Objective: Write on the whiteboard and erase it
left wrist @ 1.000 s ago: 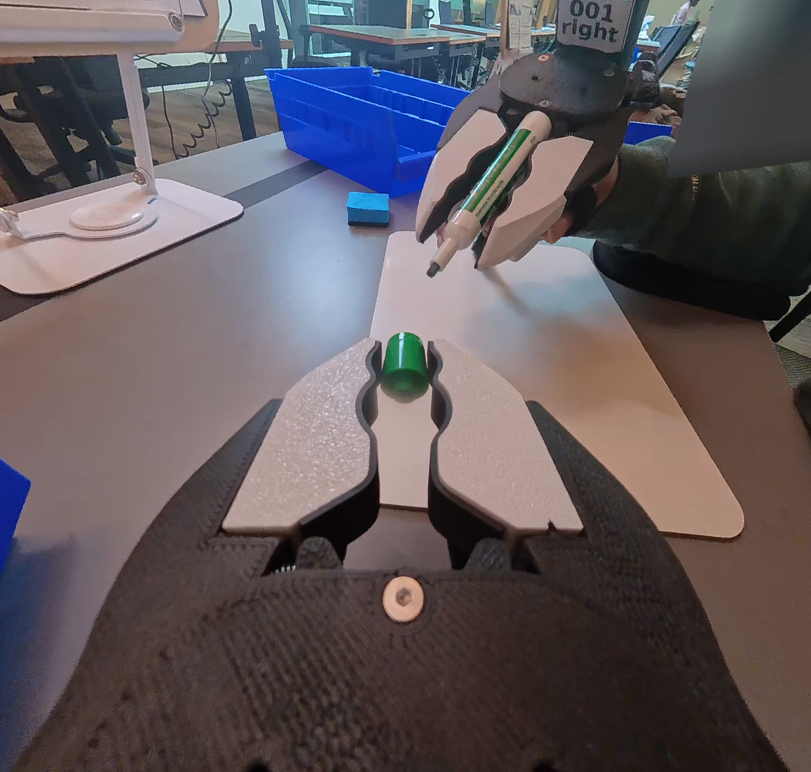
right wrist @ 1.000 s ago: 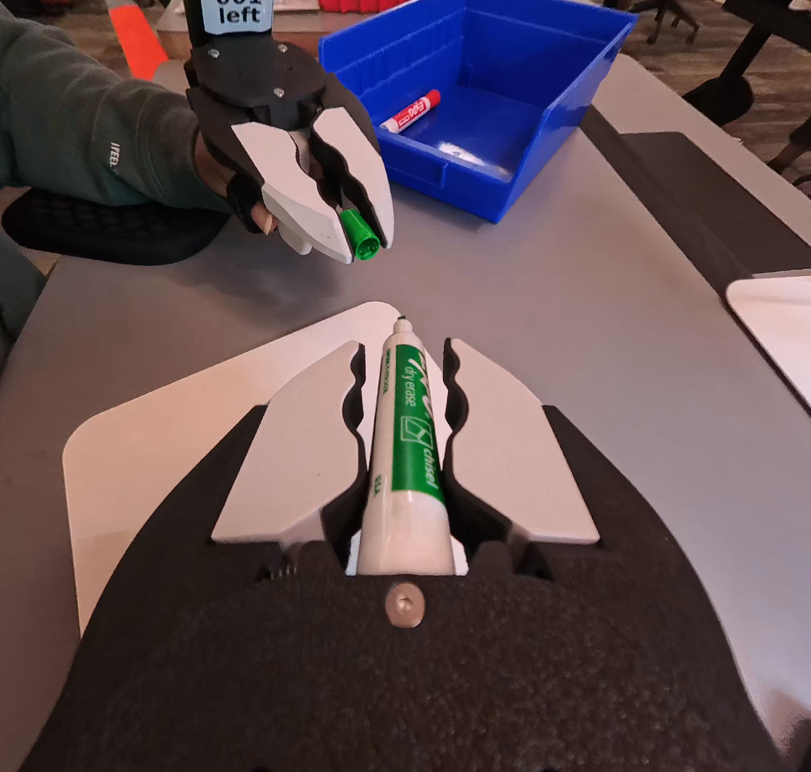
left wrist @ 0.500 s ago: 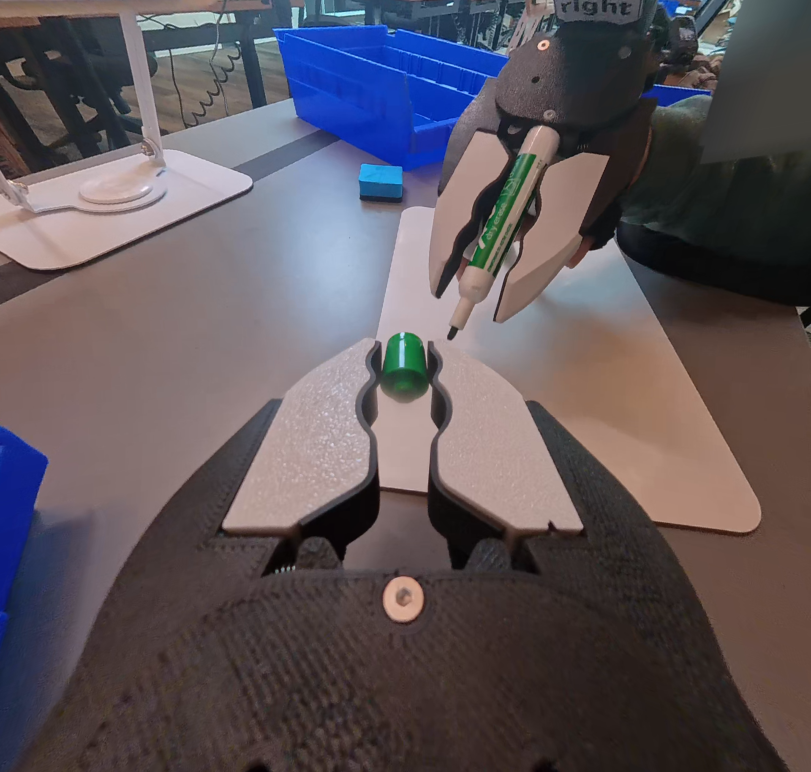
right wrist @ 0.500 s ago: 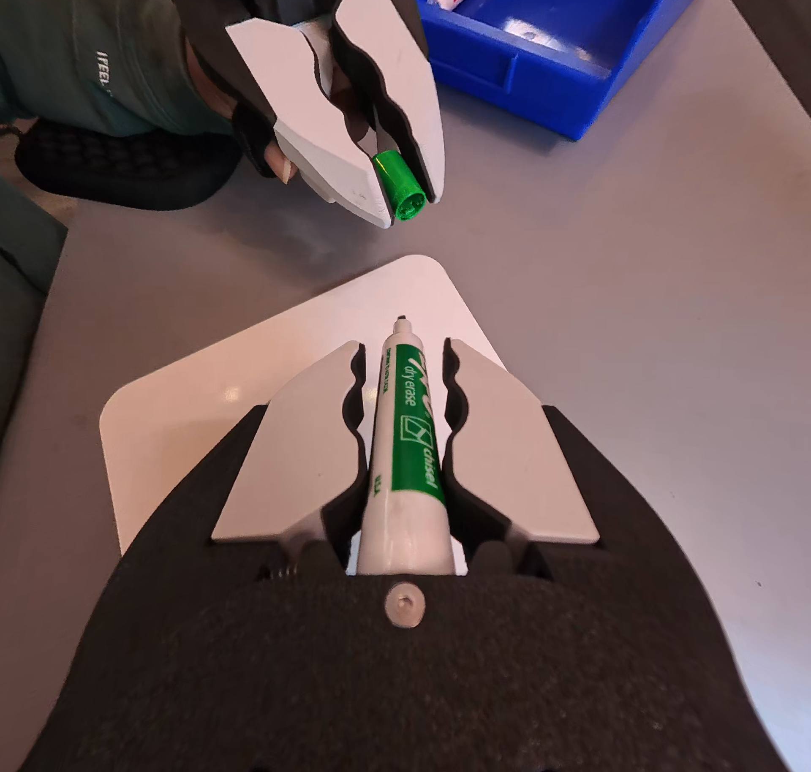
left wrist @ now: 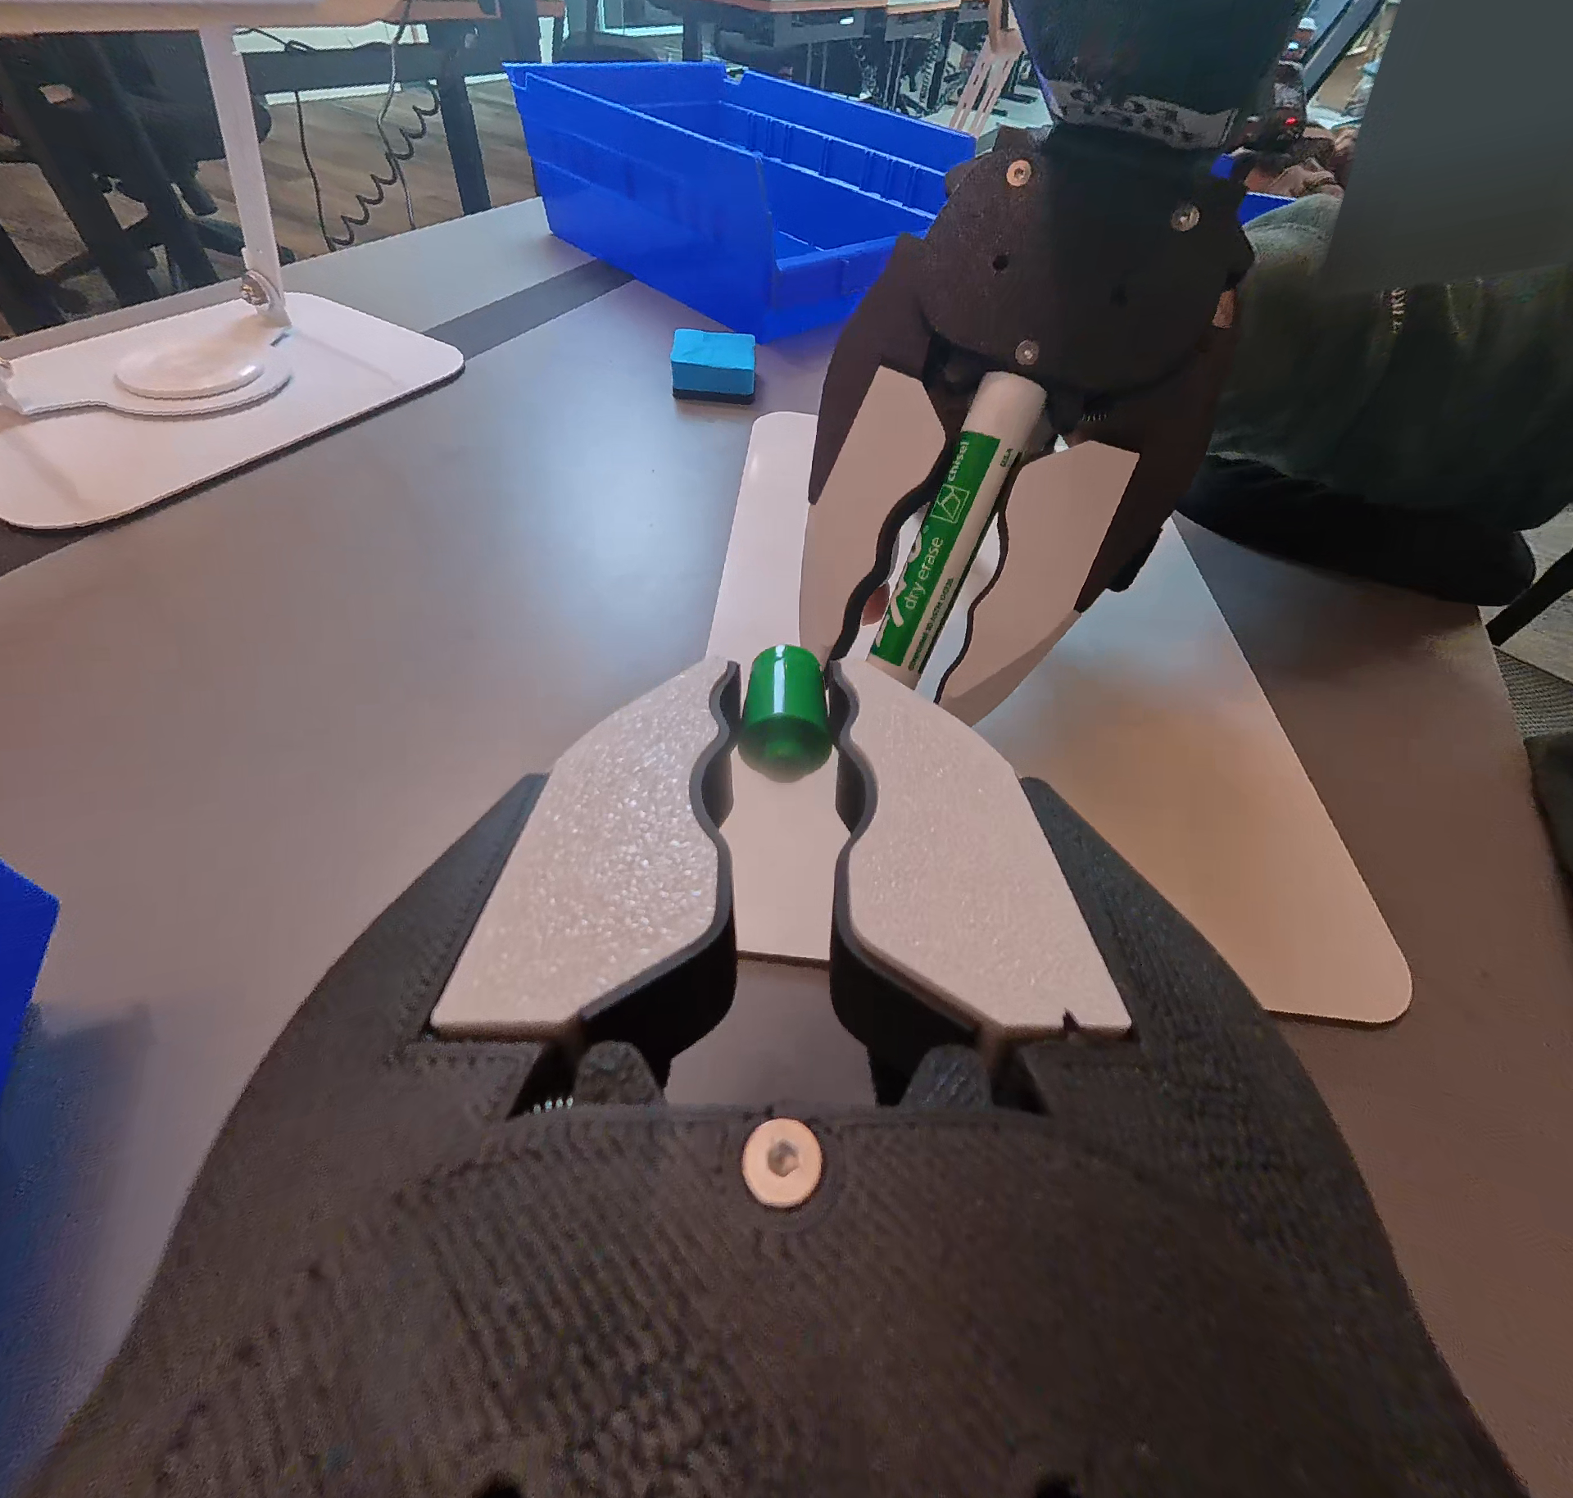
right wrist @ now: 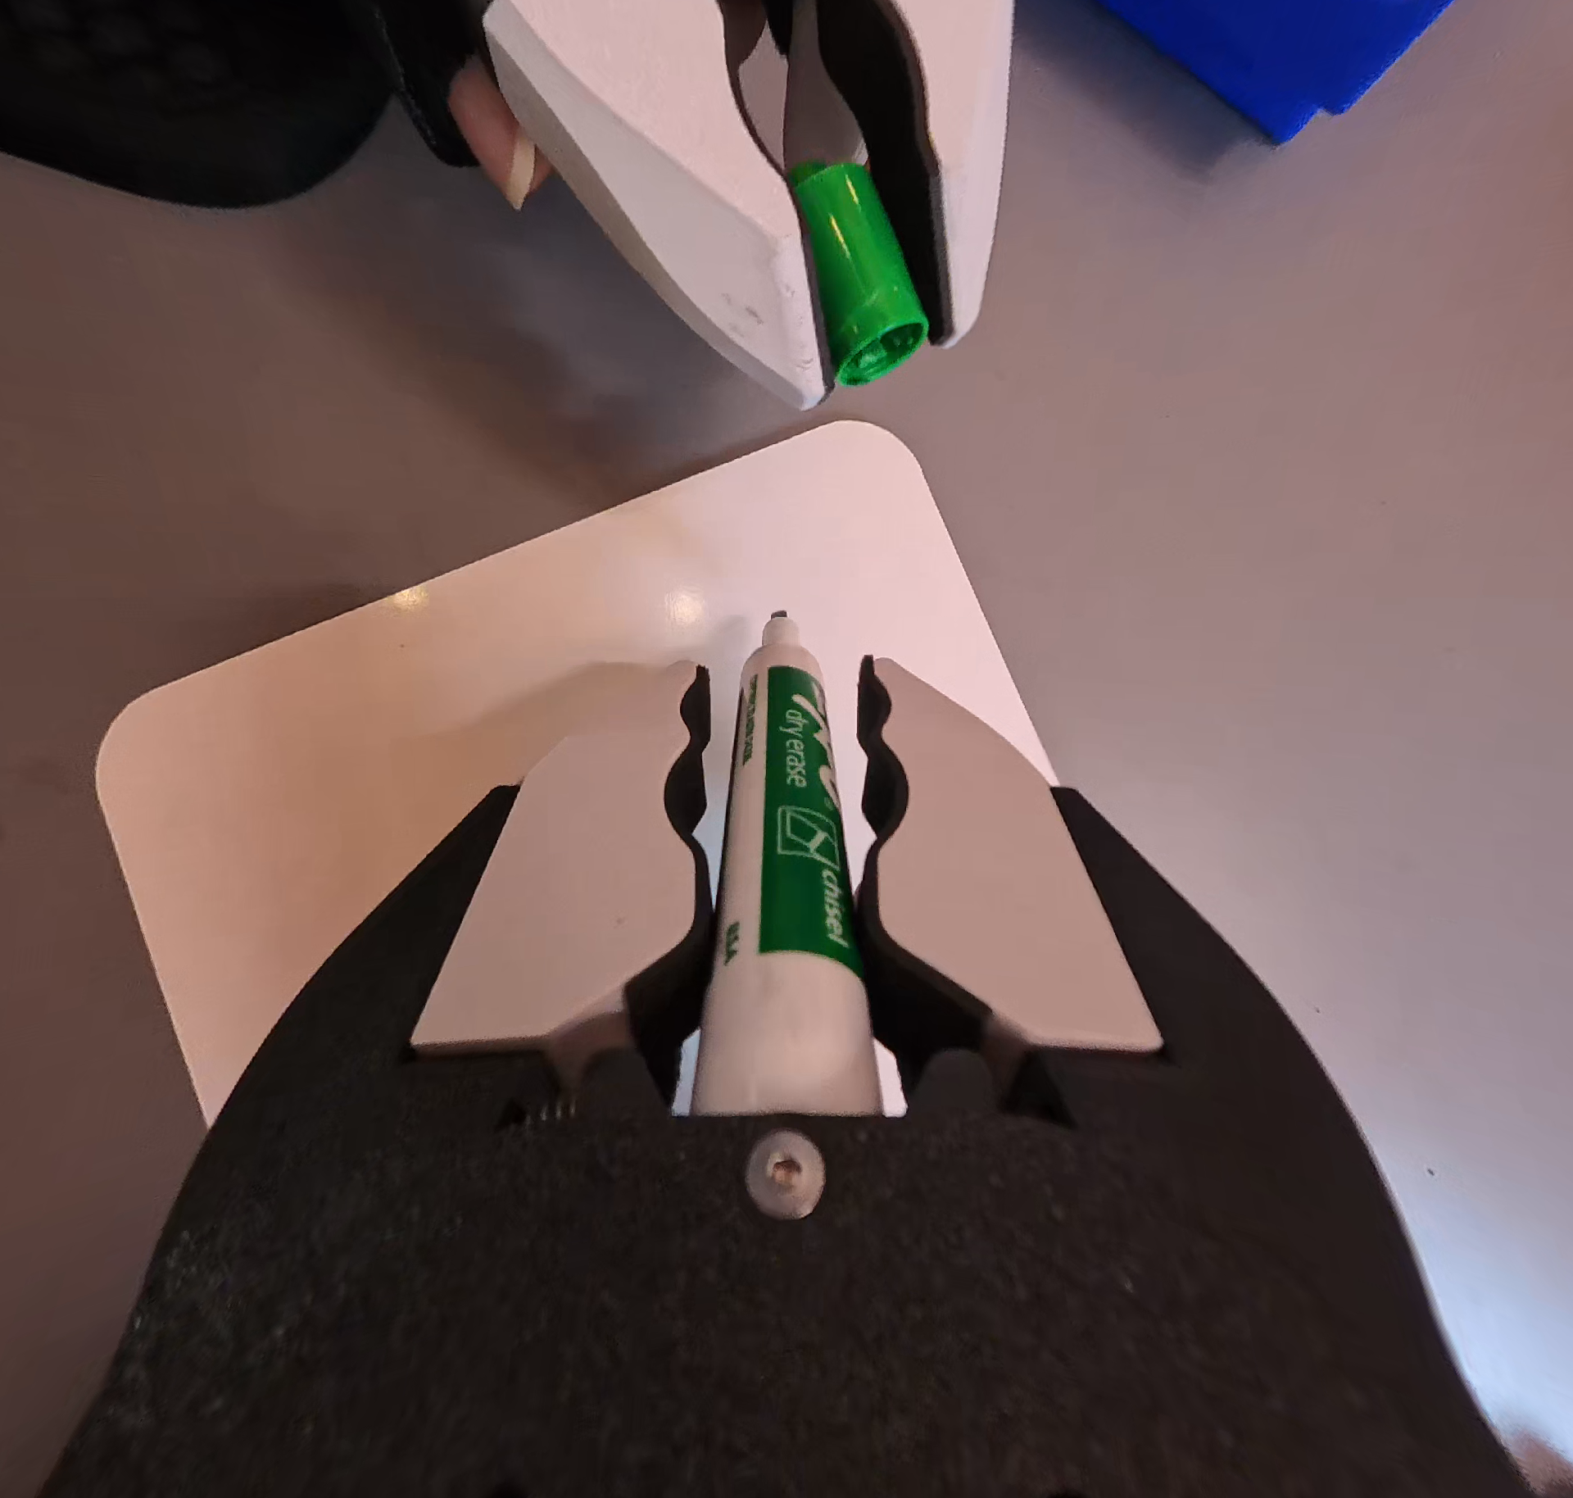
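Basically both claws are loaded: right gripper (right wrist: 781,665) is clamped on the green marker (right wrist: 787,844) low on the barrel, bare tip poking past the fingertips at frame centre, aimed down at the whiteboard (right wrist: 357,742) — reads as set up to write. Left gripper (left wrist: 783,674) pinches the green cap (left wrist: 783,712) right at its fingertips, likely just parking it out of the way for recapping. In the right wrist view the cap's open end faces the camera, upper centre.

Board looks blank, so no writing yet. Blue eraser (left wrist: 713,361) sits on the grey table (left wrist: 340,606) upper centre, just past the board's far edge, beside the blue bin (left wrist: 681,223).

Can't tell if the tip touches the board. In the left view the tip is hidden behind the left fingertips. Bin is cropped at upper right in the right view.
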Action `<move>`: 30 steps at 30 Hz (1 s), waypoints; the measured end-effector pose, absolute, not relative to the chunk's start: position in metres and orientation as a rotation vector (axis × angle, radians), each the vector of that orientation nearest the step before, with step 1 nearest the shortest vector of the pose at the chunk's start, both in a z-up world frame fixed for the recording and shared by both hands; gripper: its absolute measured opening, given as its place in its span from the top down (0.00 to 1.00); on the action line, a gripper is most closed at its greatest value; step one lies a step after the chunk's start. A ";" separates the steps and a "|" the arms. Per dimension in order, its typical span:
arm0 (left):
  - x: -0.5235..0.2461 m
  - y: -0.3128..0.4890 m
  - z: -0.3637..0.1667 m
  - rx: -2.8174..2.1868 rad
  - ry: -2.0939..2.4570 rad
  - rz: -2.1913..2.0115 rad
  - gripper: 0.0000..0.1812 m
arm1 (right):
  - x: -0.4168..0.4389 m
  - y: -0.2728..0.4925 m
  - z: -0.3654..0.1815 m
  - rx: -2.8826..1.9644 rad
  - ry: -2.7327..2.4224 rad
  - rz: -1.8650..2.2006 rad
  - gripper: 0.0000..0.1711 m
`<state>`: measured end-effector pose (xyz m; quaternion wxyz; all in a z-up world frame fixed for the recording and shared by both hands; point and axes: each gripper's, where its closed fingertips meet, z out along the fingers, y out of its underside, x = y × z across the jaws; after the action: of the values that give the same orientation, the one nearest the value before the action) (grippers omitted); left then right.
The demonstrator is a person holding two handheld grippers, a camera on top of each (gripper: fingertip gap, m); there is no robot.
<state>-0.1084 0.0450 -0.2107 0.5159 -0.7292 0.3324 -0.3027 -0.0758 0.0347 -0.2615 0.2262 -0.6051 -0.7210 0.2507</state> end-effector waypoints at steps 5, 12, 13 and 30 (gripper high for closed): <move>-0.109 0.046 -0.211 -1.758 0.793 -0.727 0.89 | -0.072 0.032 -0.267 -1.712 -2.040 0.651 0.80; -0.111 0.047 -0.215 -1.782 0.791 -0.721 0.89 | -0.077 0.033 -0.274 -1.743 -2.094 0.594 0.80; -0.111 0.047 -0.214 -1.782 0.791 -0.721 0.89 | -0.078 0.033 -0.274 -1.744 -2.098 0.594 0.80; -0.113 0.047 -0.211 -1.778 0.772 -0.736 0.89 | -0.087 0.037 -0.271 -1.750 -2.092 0.589 0.80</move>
<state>-0.1131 0.0475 -0.2113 0.5089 -0.7382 0.3206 -0.3054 -0.0868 0.0370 -0.2709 0.1748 -0.6174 -0.7383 0.2078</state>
